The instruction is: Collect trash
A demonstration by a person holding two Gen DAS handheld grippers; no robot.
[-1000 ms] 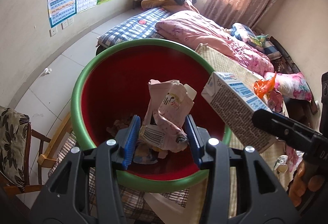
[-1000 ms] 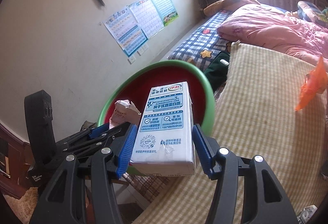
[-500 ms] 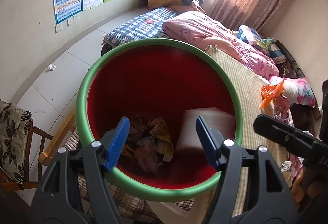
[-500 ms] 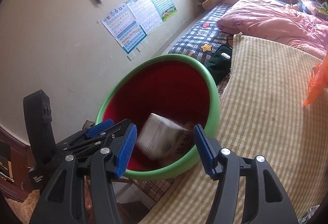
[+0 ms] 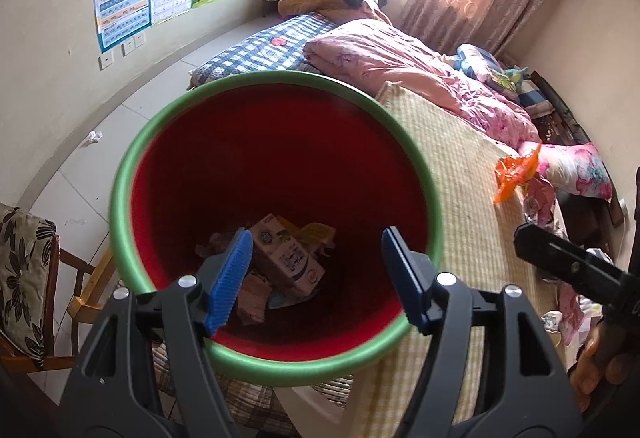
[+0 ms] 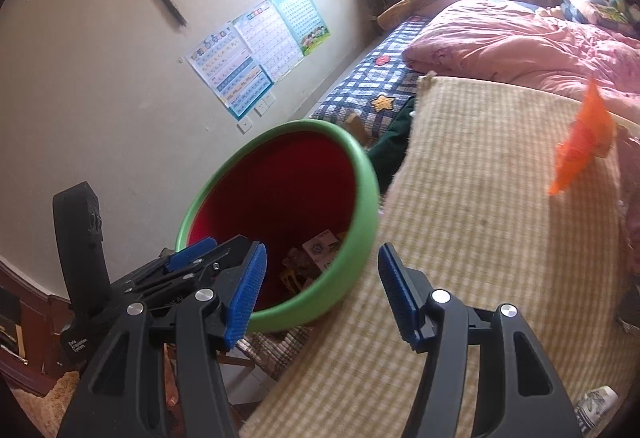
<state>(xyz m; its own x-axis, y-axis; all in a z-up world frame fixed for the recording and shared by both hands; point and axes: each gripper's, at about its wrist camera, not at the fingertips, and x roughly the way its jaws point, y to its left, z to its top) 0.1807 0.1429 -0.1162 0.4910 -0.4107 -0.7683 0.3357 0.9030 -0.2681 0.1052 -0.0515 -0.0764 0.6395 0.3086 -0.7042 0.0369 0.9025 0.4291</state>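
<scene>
A red bin with a green rim [image 5: 128,173] stands beside the bed; it also shows in the right wrist view [image 6: 362,173]. A milk carton [image 5: 286,258] lies at its bottom among crumpled wrappers, and it shows in the right wrist view [image 6: 324,250] too. My left gripper [image 5: 316,274] is open and empty over the bin's mouth. My right gripper [image 6: 320,292] is open and empty at the bin's near rim, above the bed mat. An orange wrapper [image 5: 516,173] lies on the mat; it shows in the right wrist view [image 6: 584,141].
A checked straw mat [image 6: 480,238] covers the bed, with a pink quilt [image 5: 400,65] behind. A wooden chair with a floral cushion [image 5: 24,278] stands left of the bin. A crumpled paper [image 5: 94,136] lies on the floor by the wall.
Both grippers opened. The pink wrapper and the milk carton dropped into the bin. The right gripper drew back from the bin toward the mat.
</scene>
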